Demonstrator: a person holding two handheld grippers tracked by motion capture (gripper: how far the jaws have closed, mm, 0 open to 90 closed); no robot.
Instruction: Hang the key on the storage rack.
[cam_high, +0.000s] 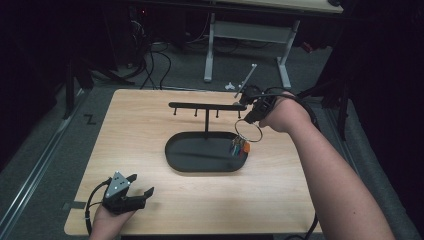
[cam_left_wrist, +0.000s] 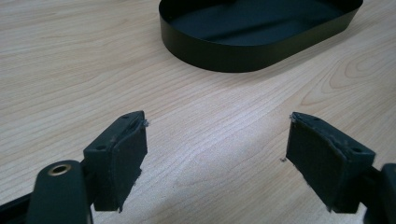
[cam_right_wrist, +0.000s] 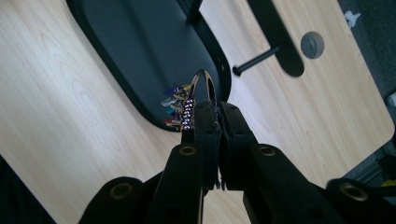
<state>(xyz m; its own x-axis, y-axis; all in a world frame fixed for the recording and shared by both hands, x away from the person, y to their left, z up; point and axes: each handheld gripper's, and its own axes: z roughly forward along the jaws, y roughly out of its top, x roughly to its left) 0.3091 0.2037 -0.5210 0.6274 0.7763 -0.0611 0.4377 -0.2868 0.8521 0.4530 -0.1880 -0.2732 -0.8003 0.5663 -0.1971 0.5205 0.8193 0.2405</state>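
Right gripper (cam_high: 248, 117) jaws closed on key ring (cam_high: 248, 132), just below right end of hook bar (cam_high: 206, 106). Left gripper (cam_high: 134, 192) jaws wide open, empty, near left.

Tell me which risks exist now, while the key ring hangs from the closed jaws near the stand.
1. The right gripper pinches only the thin silver metal key ring edge; it might slip and drop the coloured keys.
2. The ring could bump the black metal stand's crossbar and tip the oval black tray.

Light wooden table (cam_high: 150, 200), black oval tray (cam_high: 176, 159) (with upright hook rack) standing mid-table
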